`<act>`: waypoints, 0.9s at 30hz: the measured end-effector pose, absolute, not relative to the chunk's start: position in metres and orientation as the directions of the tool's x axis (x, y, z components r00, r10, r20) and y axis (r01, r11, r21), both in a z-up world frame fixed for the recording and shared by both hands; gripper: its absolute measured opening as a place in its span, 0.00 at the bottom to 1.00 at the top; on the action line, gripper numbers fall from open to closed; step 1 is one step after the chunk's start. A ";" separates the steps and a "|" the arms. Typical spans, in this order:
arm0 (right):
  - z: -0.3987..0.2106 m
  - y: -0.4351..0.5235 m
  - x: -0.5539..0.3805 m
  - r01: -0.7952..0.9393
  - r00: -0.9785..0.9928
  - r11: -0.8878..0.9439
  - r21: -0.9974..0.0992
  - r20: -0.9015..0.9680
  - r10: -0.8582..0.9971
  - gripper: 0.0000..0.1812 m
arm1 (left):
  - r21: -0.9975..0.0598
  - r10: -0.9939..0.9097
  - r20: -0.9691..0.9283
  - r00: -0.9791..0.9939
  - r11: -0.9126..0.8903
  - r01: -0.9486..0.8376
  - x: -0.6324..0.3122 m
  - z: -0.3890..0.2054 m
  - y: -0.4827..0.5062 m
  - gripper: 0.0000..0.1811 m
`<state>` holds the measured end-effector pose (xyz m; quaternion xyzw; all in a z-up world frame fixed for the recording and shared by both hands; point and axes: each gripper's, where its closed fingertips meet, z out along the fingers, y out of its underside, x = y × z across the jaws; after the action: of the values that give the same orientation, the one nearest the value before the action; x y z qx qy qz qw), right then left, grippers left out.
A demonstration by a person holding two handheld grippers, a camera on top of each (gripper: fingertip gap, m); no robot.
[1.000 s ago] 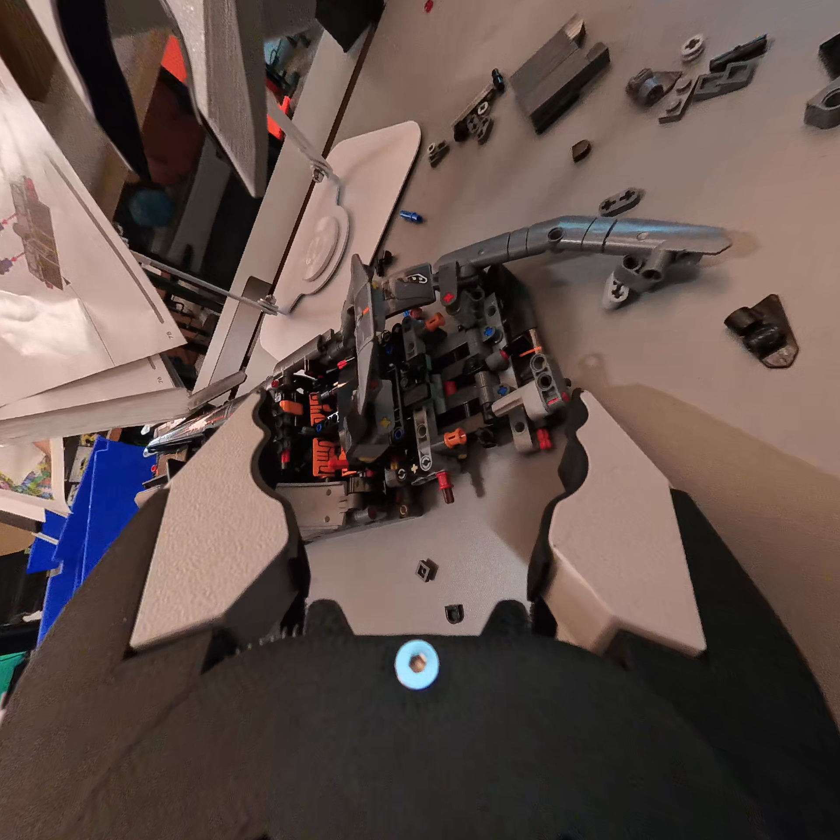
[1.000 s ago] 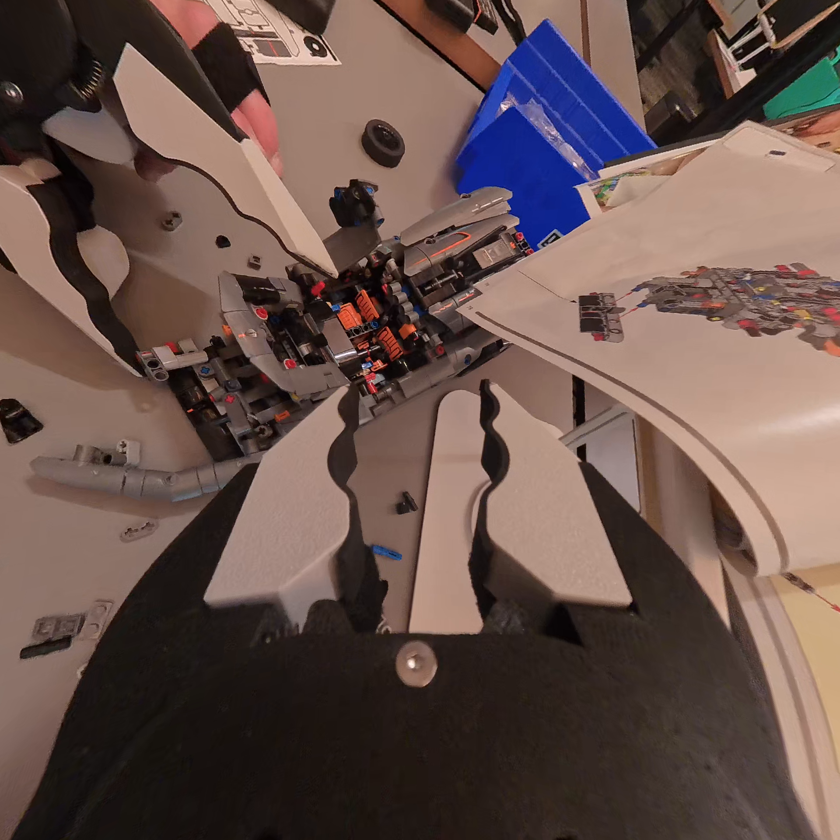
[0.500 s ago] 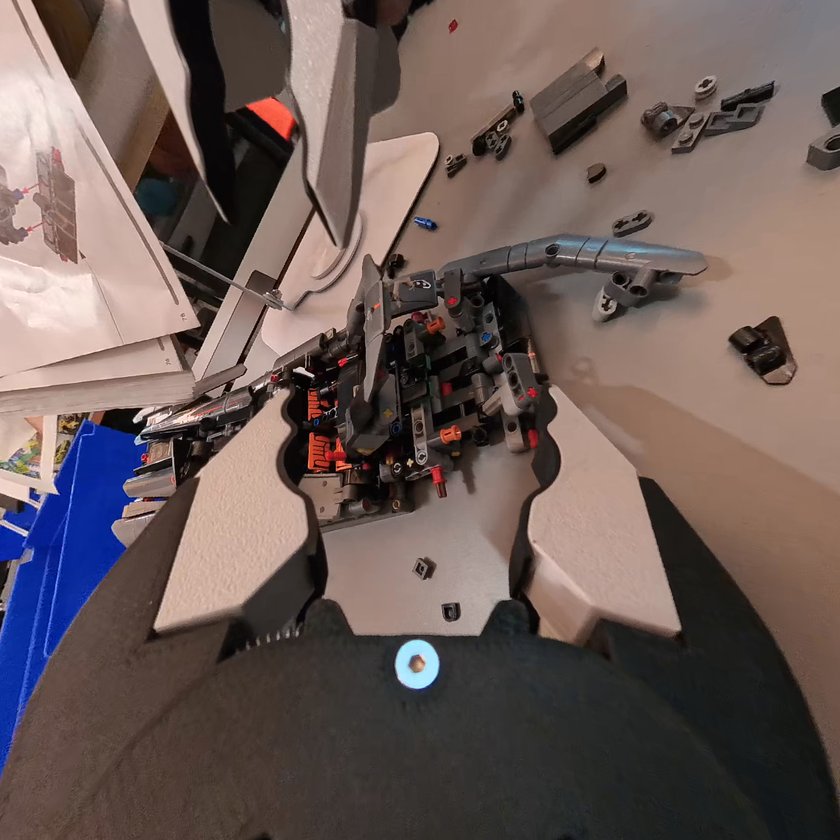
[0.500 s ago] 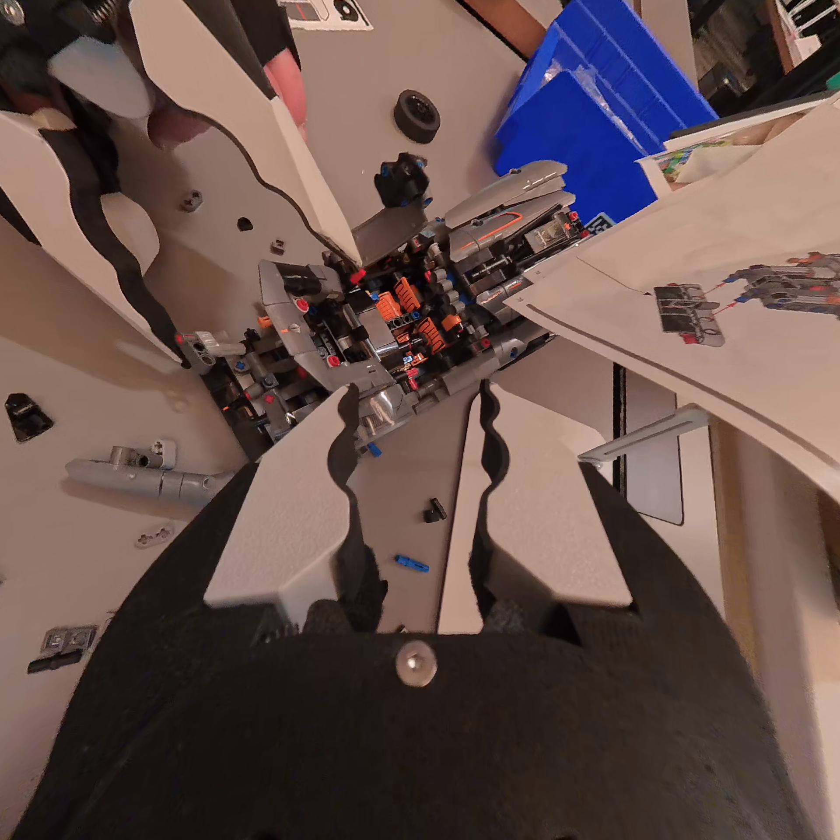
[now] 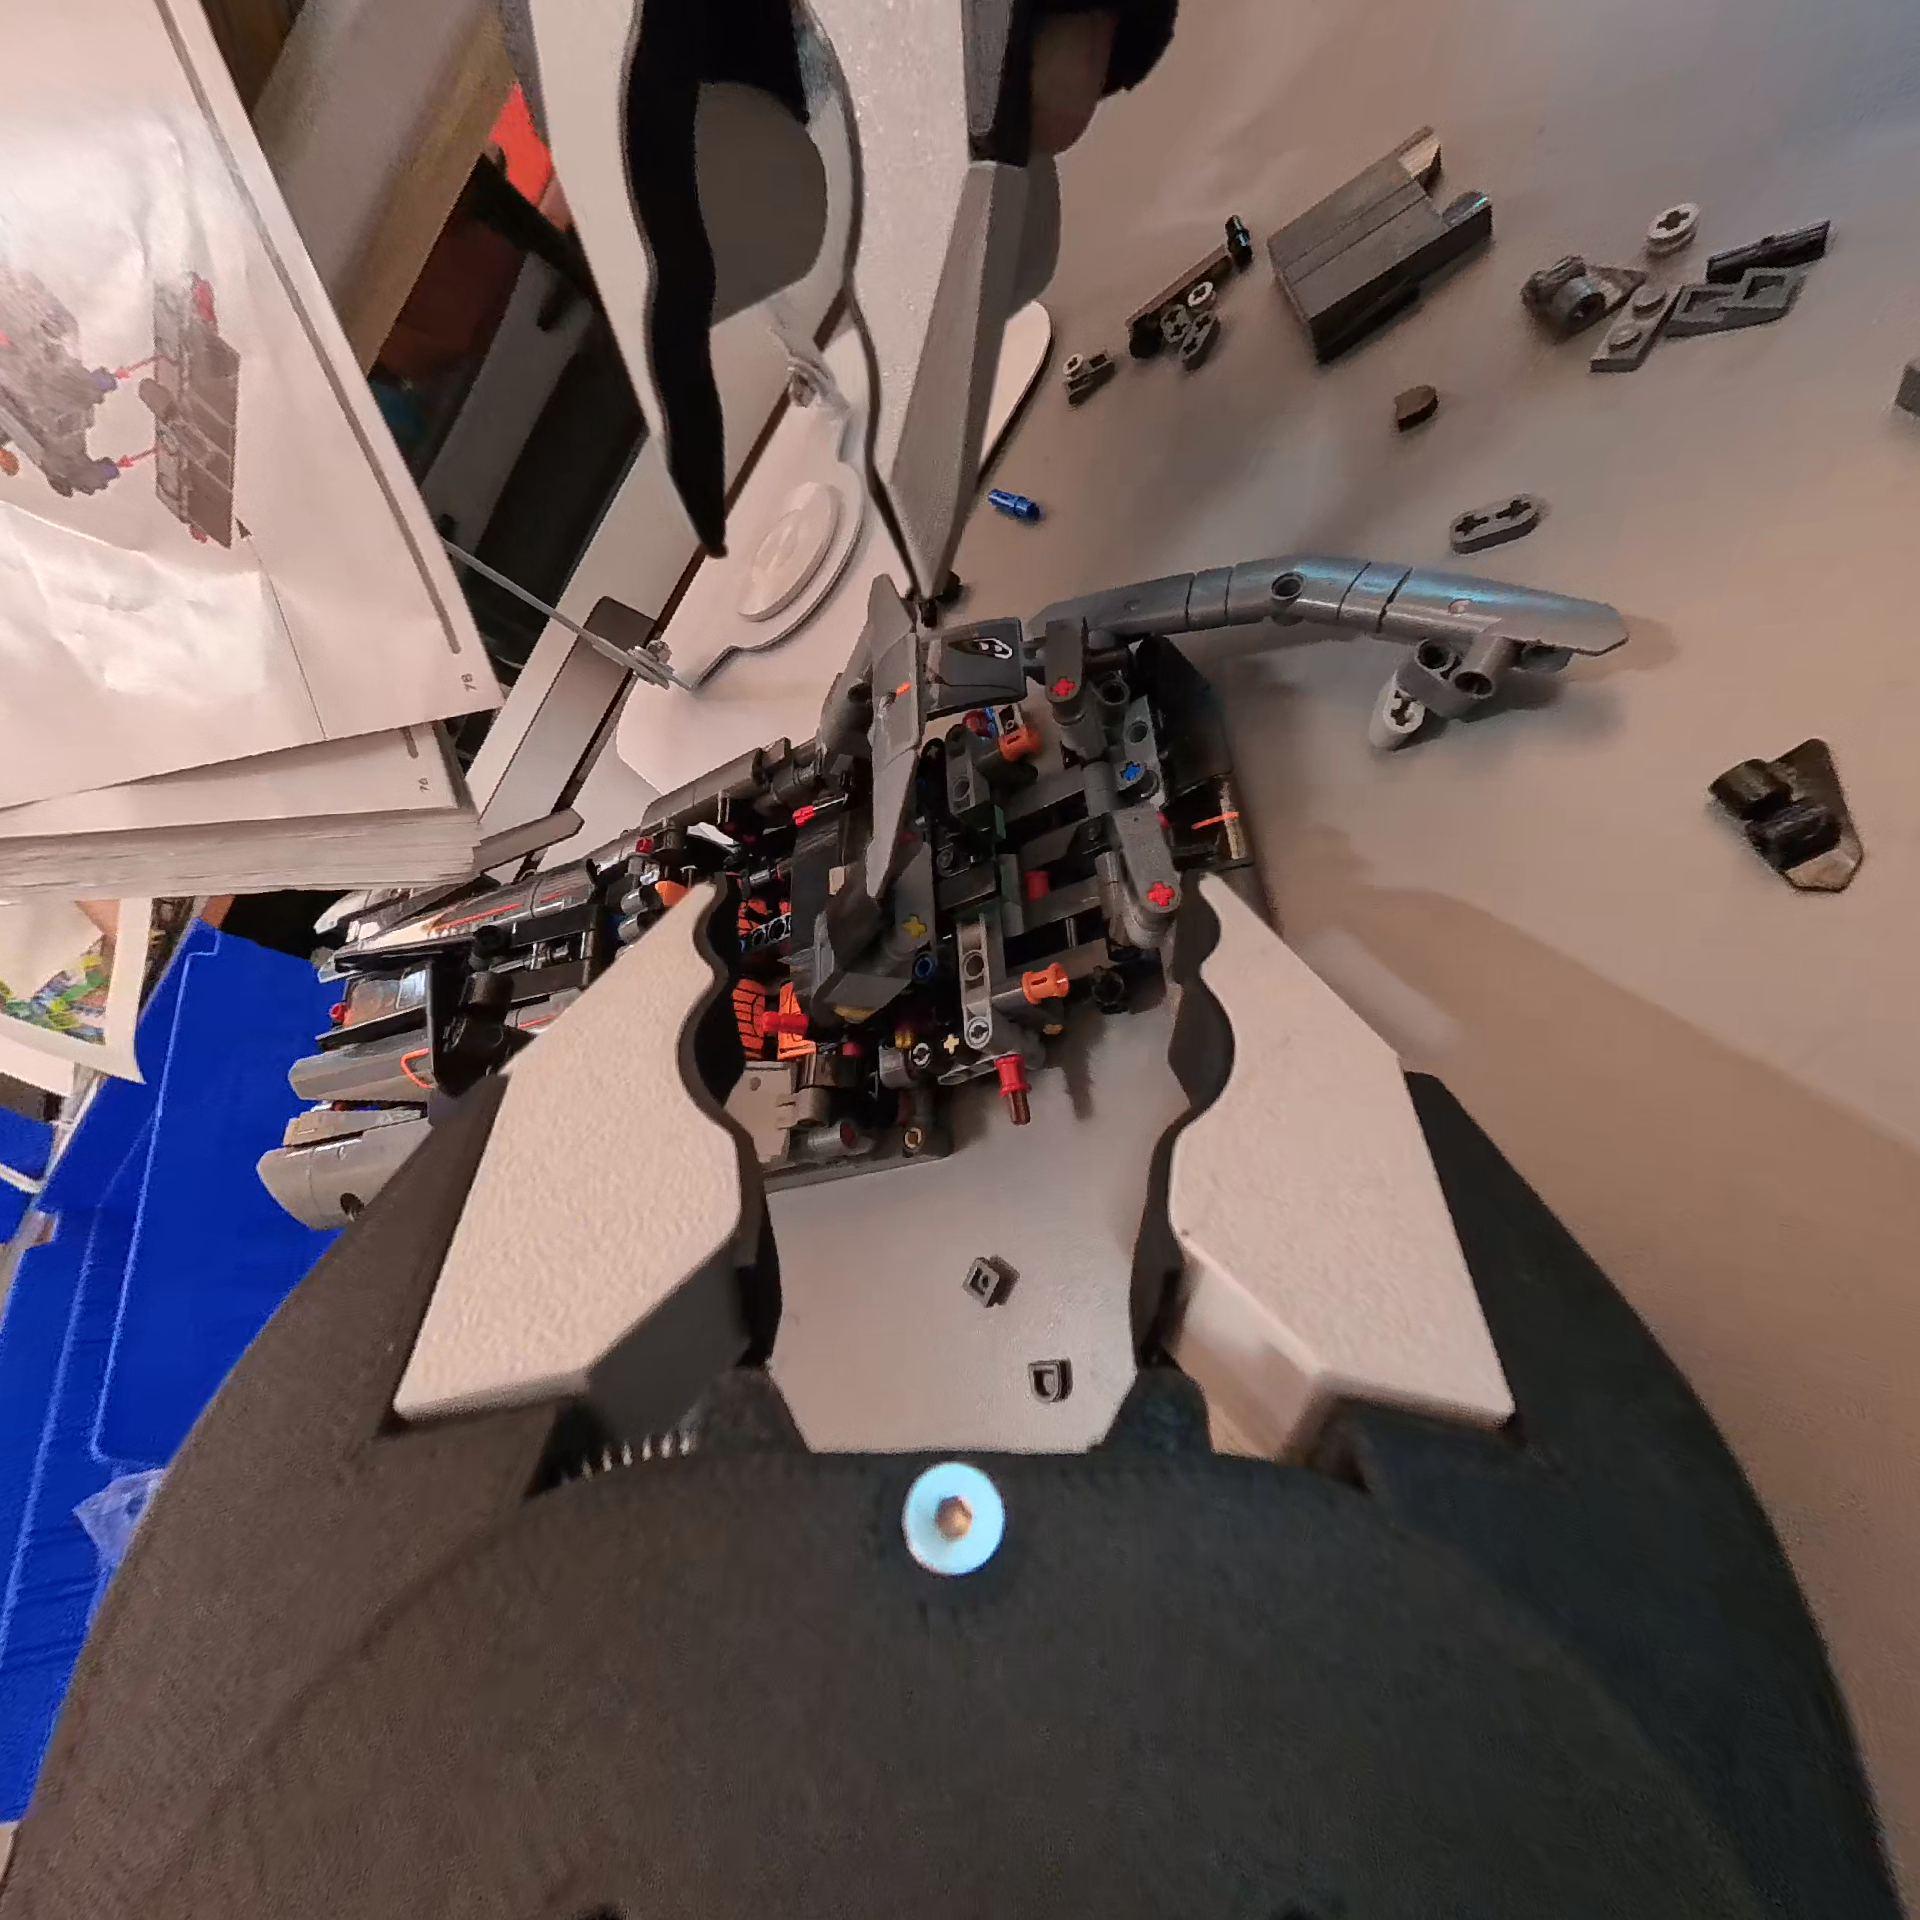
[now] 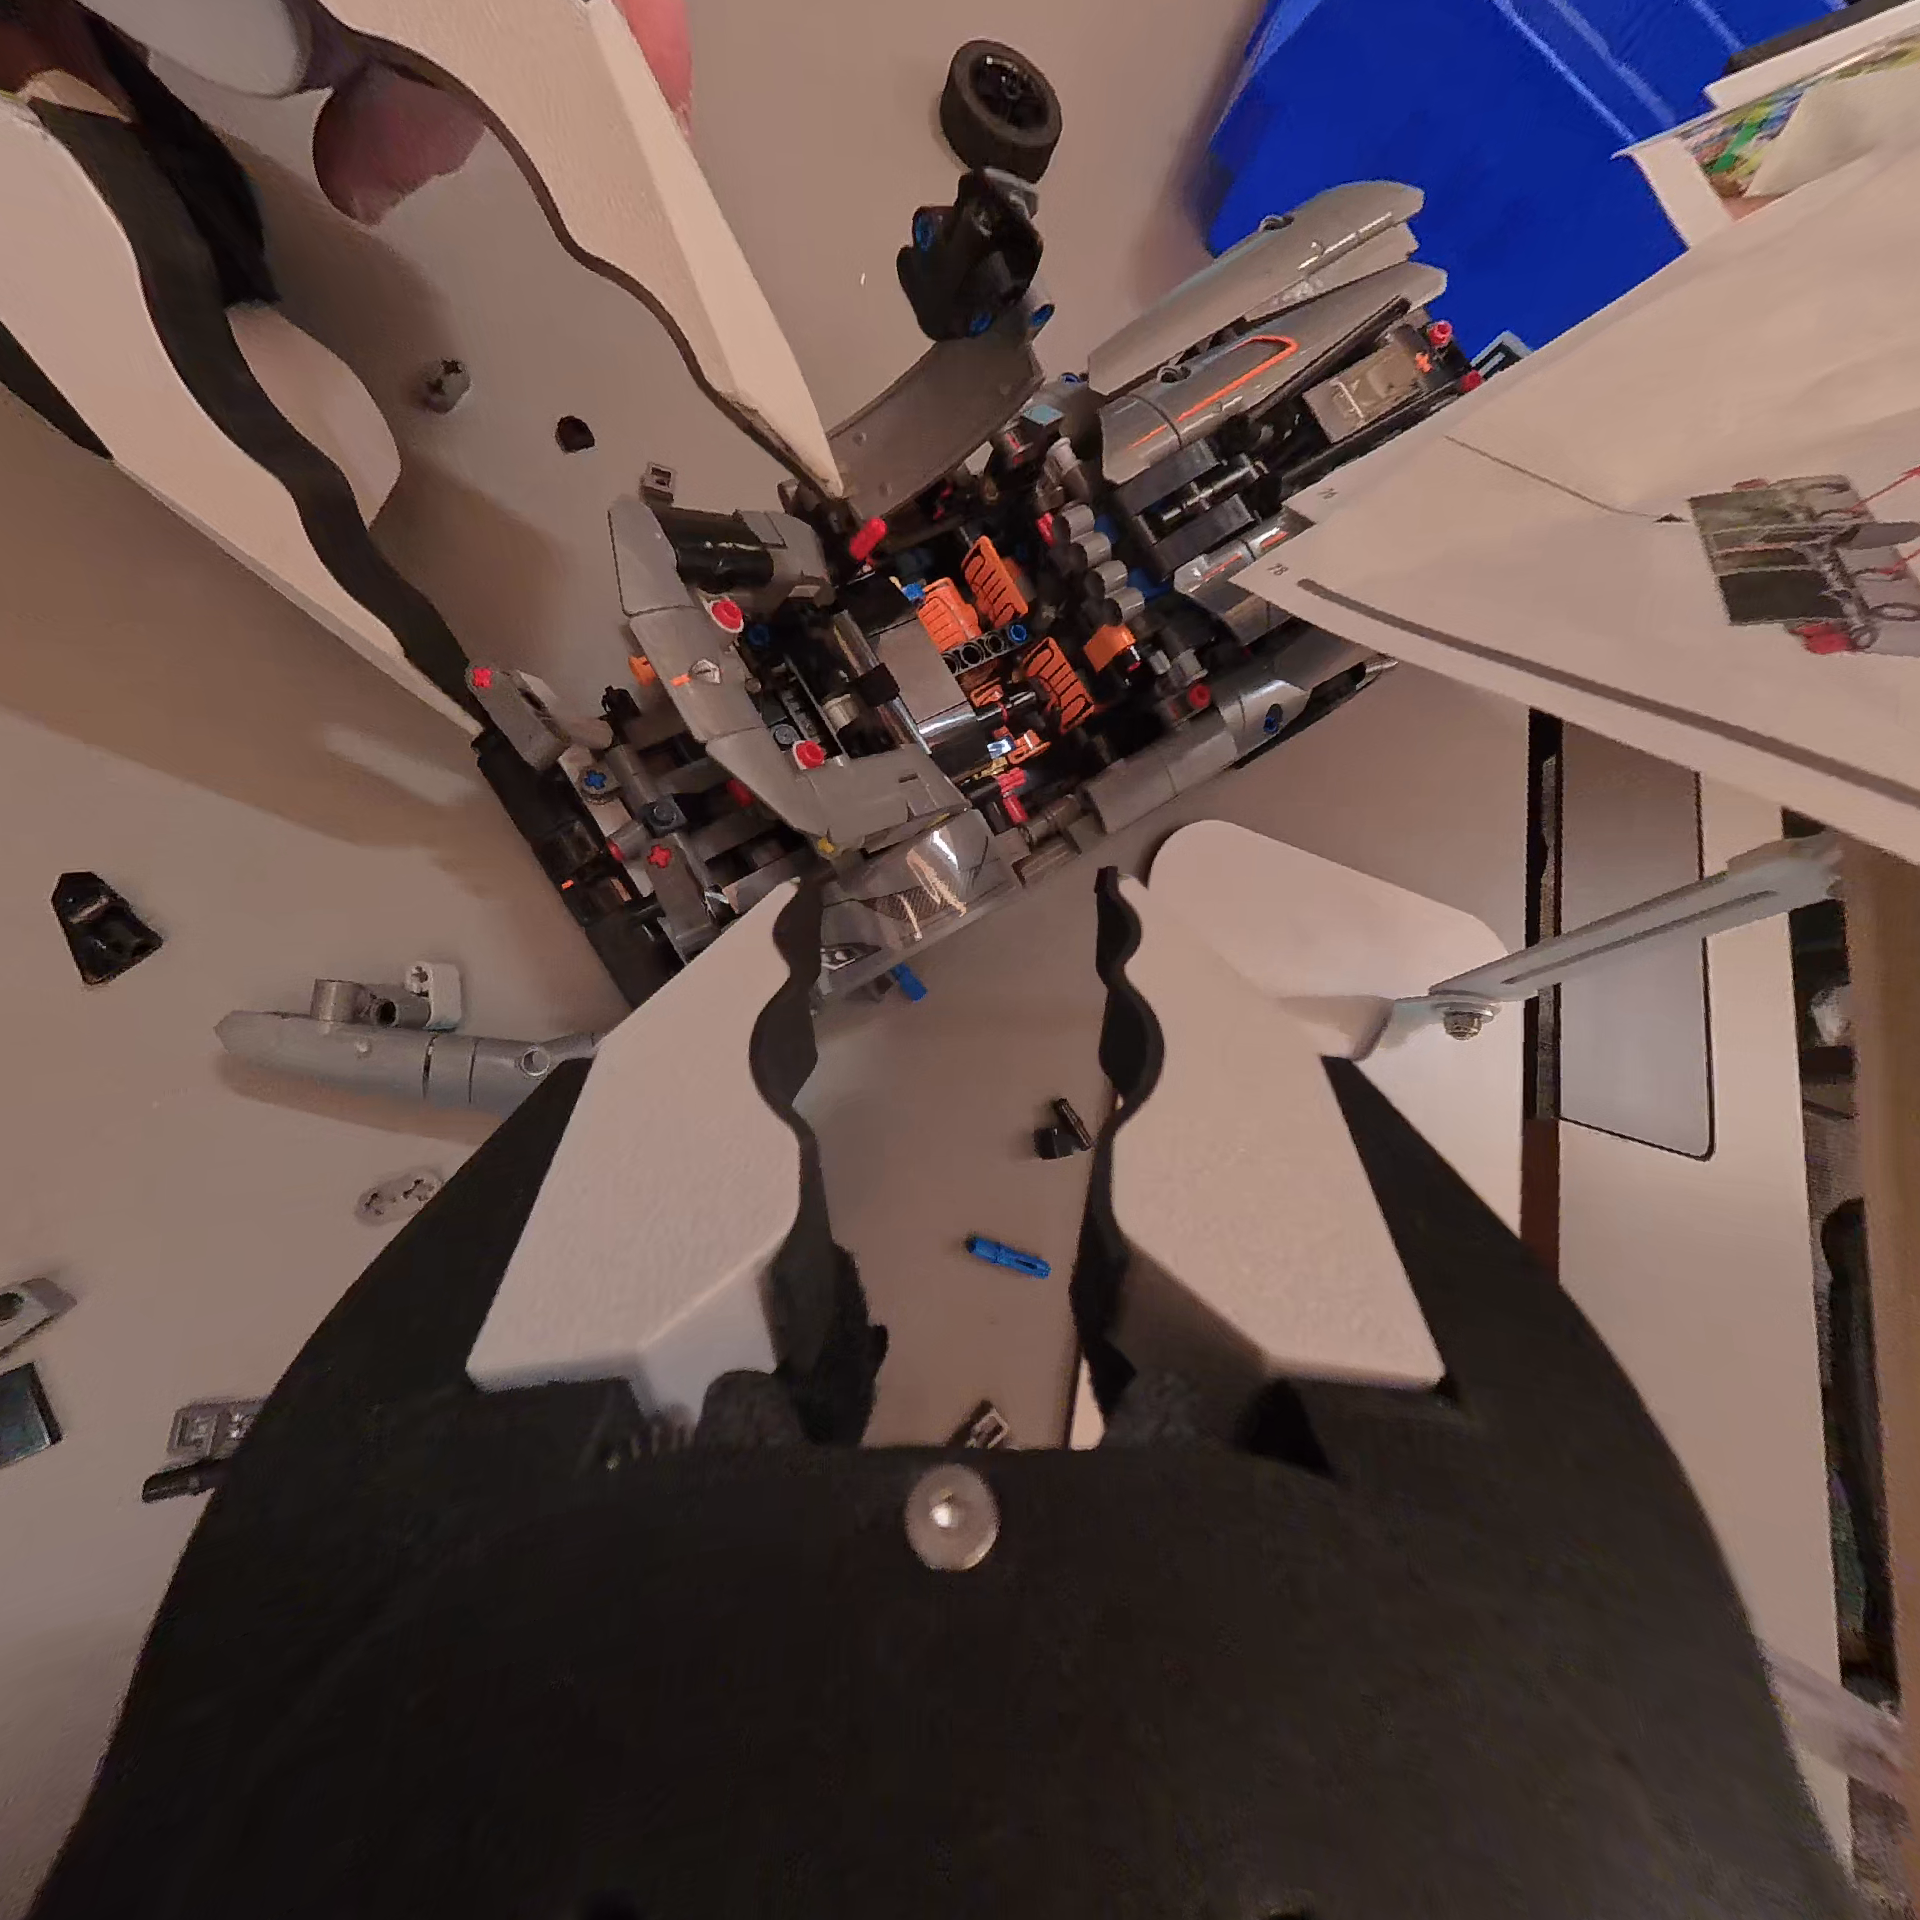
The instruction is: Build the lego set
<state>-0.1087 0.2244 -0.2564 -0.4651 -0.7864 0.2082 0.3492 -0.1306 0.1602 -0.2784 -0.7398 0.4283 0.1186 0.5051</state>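
The pale grey tabletop (image 5: 1558,1039) carries the half-built lego model (image 5: 966,894), with a long grey curved part (image 5: 1351,603) beside it. Loose dark pieces (image 5: 1361,260) lie scattered beyond, a blue pin (image 6: 1006,1255) lies near, and a black wheel (image 6: 1000,102) sits apart.

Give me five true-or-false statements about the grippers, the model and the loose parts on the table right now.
1. The left gripper is open around the model. True.
2. The right gripper holds the blue pin. False: the pin lies loose on the table between its open fingers.
3. A black wheel lies on the table beyond the model. True.
4. The instruction booklet is closed. False: it lies open at a page with a picture.
5. The bins are red. False: they are blue.
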 end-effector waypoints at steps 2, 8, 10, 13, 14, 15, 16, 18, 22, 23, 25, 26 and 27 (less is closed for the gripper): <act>-0.260 0.225 -0.108 0.596 -0.324 0.475 -0.648 0.347 0.880 0.28 | -0.640 -0.516 -0.614 0.597 -0.116 -0.759 -0.131 -0.279 0.160 0.44; -0.270 0.226 -0.107 0.617 -0.330 0.465 -0.635 0.327 0.885 0.29 | -0.572 -0.539 -0.678 0.500 -0.039 -0.819 -0.126 -0.273 0.149 0.34; -0.271 0.226 -0.107 0.619 -0.329 0.459 -0.637 0.321 0.888 0.29 | -0.545 -0.548 -0.704 0.452 0.008 -0.838 -0.120 -0.269 0.142 0.26; -0.272 0.226 -0.107 0.621 -0.327 0.455 -0.638 0.316 0.891 0.28 | -0.513 -0.561 -0.729 0.391 0.070 -0.855 -0.110 -0.267 0.133 0.18; -0.272 0.225 -0.107 0.621 -0.328 0.453 -0.639 0.312 0.891 0.28 | -0.492 -0.588 -0.725 0.359 0.076 -0.868 -0.106 -0.274 0.130 0.15; -0.273 0.225 -0.107 0.622 -0.330 0.453 -0.639 0.310 0.892 0.28 | -0.470 -0.613 -0.719 0.329 0.080 -0.879 -0.103 -0.281 0.128 0.11; -0.274 0.224 -0.107 0.624 -0.332 0.454 -0.636 0.310 0.891 0.28 | -0.452 -0.625 -0.714 0.316 0.067 -0.889 -0.103 -0.288 0.128 0.10; -0.277 0.224 -0.108 0.627 -0.337 0.458 -0.630 0.311 0.889 0.29 | -0.439 -0.623 -0.707 0.334 0.016 -0.898 -0.106 -0.297 0.134 0.14; -0.279 0.223 -0.108 0.629 -0.343 0.466 -0.622 0.315 0.885 0.29 | -0.464 -0.615 -0.695 0.372 -0.010 -0.886 -0.108 -0.297 0.139 0.07; -0.279 0.223 -0.108 0.630 -0.342 0.465 -0.622 0.315 0.885 0.29 | -0.476 -0.614 -0.688 0.386 -0.019 -0.879 -0.109 -0.296 0.140 0.05; -0.279 0.223 -0.108 0.630 -0.339 0.460 -0.626 0.311 0.888 0.28 | -0.526 -0.632 -0.642 0.434 -0.049 -0.849 -0.110 -0.296 0.140 0.04; -0.279 0.223 -0.108 0.630 -0.339 0.458 -0.627 0.309 0.889 0.28 | -0.553 -0.636 -0.619 0.461 -0.064 -0.831 -0.111 -0.295 0.141 0.04; -0.279 0.223 -0.108 0.631 -0.339 0.458 -0.627 0.308 0.889 0.28 | -0.575 -0.639 -0.598 0.483 -0.077 -0.814 -0.113 -0.294 0.142 0.04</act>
<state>-0.1076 0.2233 -0.2794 -0.4793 -0.7926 0.2035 0.3173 -0.1125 0.1419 -0.2944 -0.7277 0.4994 0.0952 0.4604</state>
